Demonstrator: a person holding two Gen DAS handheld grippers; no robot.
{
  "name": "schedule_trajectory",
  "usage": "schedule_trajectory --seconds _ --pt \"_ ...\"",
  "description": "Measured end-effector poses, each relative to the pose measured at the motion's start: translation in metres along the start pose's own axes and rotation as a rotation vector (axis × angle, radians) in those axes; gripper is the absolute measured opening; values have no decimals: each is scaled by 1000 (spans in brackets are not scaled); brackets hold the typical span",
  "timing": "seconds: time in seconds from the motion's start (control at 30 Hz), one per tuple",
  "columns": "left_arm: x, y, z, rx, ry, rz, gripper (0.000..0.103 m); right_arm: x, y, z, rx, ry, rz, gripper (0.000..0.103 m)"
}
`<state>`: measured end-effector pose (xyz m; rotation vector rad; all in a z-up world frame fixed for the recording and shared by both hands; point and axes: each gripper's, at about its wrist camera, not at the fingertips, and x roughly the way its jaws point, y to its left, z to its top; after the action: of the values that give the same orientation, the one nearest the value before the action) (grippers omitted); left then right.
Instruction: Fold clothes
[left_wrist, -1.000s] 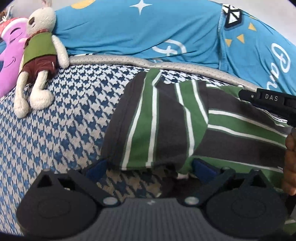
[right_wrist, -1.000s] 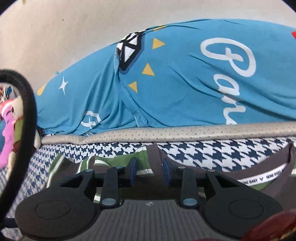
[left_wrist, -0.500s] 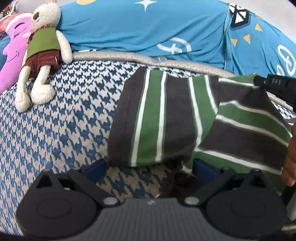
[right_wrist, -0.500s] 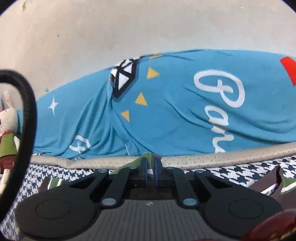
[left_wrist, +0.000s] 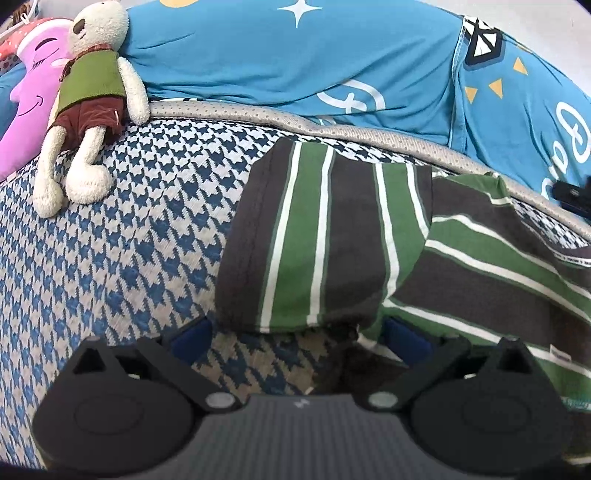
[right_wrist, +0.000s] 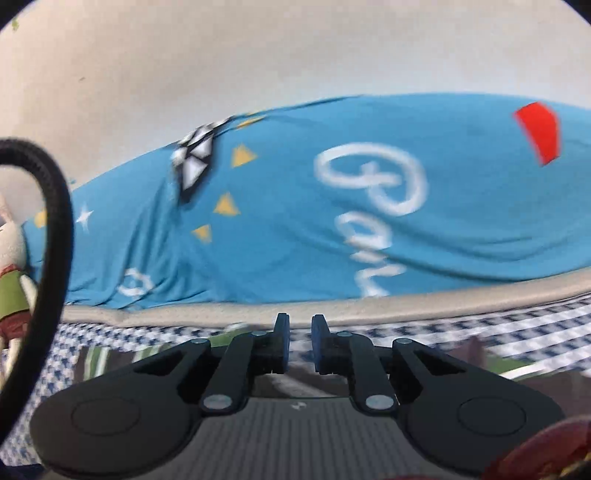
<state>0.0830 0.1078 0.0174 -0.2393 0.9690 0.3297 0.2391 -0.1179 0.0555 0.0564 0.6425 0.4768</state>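
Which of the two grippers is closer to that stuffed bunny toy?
Left. The left gripper sits open at the striped shirt, with the bunny off to its left; the right gripper is farther right.

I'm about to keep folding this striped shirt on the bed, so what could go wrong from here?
The left gripper is open at the edge of the striped shirt, so the folded flap could bunch or drag if it pushes in. The right gripper has its jaws slightly apart and holds nothing, so the far fold may slip open. The plush rabbit lies close beside the shirt and could get in the way.
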Motion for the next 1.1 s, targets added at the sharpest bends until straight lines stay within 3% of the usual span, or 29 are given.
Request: schedule_trajectory --seconds 0.27,0.43,0.57,0.6,0.7,0.73,0.9,1.1 --pt "-2 0 0 -14 10 -25 103 -16 -65 2 56 11 -176 25" --pt "0 0 -1 -11 16 -28 103 -12 -84 -5 113 46 -184 30" --pt "2 -1 -3 -4 18 -20 103 -1 -78 -11 106 83 -142 31" --pt "3 -1 -3 -3 20 -19 103 1 -74 -13 90 81 -151 30" --pt "5 0 -4 -2 25 -18 103 5 -67 -17 47 50 -189 14" --pt "5 0 -4 -2 24 -18 103 5 -65 -17 42 34 -194 5" --pt "4 5 0 -15 9 -8 103 4 -65 -8 108 -69 -238 4" --pt "-2 19 18 -49 -48 12 103 12 -69 -5 192 -116 -269 3"
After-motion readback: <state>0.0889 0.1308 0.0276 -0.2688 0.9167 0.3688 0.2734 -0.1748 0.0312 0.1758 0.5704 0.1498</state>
